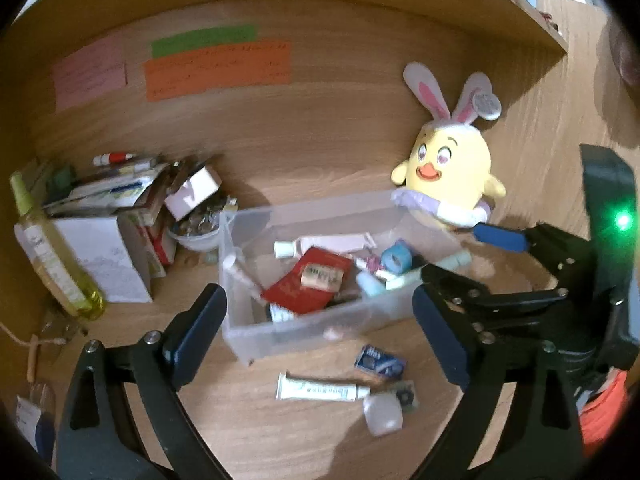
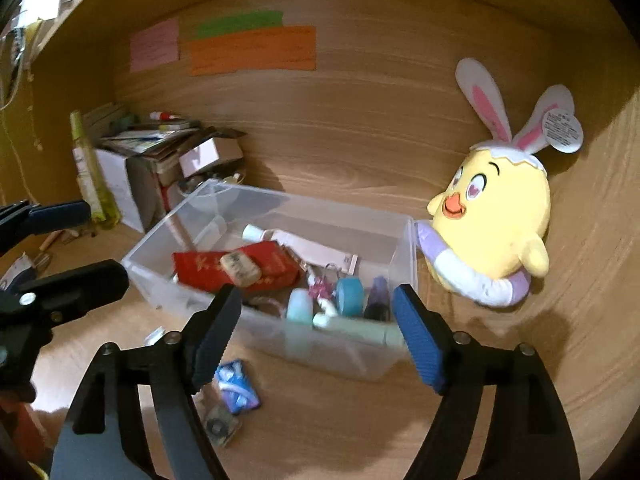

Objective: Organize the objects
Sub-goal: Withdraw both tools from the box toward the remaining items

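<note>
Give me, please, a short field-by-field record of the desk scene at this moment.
surface: wooden desk
bin: clear plastic, open top, holding a red booklet, tubes and small bottles
loose in front of bin: white tube, blue packet, white bottle
plush chick: upright behind the bin's right corner
left pile: boxes and papers, yellow bottle
left tool: open, empty
right tool: open, empty

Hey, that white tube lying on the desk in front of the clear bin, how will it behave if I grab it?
The white tube looks soft-walled, so it would probably dent under a squeeze. It lies flat, so it is unlikely to roll far. It seems light.
</note>
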### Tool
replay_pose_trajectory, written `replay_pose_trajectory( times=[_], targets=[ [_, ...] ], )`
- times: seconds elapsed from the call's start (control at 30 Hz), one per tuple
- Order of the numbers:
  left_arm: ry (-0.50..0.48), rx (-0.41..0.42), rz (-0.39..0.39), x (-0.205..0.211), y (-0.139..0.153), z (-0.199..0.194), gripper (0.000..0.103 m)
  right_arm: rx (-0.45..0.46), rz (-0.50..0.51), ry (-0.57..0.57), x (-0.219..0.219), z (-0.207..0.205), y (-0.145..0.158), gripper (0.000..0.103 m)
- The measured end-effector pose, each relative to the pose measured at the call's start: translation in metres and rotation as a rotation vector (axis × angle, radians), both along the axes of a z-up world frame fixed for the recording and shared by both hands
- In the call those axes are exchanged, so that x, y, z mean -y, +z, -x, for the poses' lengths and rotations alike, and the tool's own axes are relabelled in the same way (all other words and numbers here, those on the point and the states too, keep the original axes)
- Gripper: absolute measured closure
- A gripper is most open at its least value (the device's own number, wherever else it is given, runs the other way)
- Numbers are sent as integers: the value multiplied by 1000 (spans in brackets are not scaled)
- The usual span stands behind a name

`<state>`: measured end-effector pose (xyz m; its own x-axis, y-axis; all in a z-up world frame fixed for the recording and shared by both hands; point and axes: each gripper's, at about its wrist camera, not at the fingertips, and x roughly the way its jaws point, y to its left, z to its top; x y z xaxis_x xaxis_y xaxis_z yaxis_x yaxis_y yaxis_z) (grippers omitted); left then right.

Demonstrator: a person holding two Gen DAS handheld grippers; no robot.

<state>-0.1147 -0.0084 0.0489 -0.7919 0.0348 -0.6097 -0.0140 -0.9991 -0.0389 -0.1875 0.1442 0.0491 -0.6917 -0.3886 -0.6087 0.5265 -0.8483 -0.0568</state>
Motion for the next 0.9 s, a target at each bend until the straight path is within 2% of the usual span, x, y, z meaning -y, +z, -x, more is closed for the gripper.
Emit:
replay_pose_trajectory(
  times=[0.37,0.6,0.9],
  targets=[
    [-6,140,-17,1,-59,-25,8,120,5,24,-10,-37,-48,26],
    [-49,196,-94,-8,-81,-32,10,184,-25,10,-15,-42,-76,26],
    [-128,232,-88,-35,-93,-25,44,227,-23,13,-29,-45,-82,26]
  ],
)
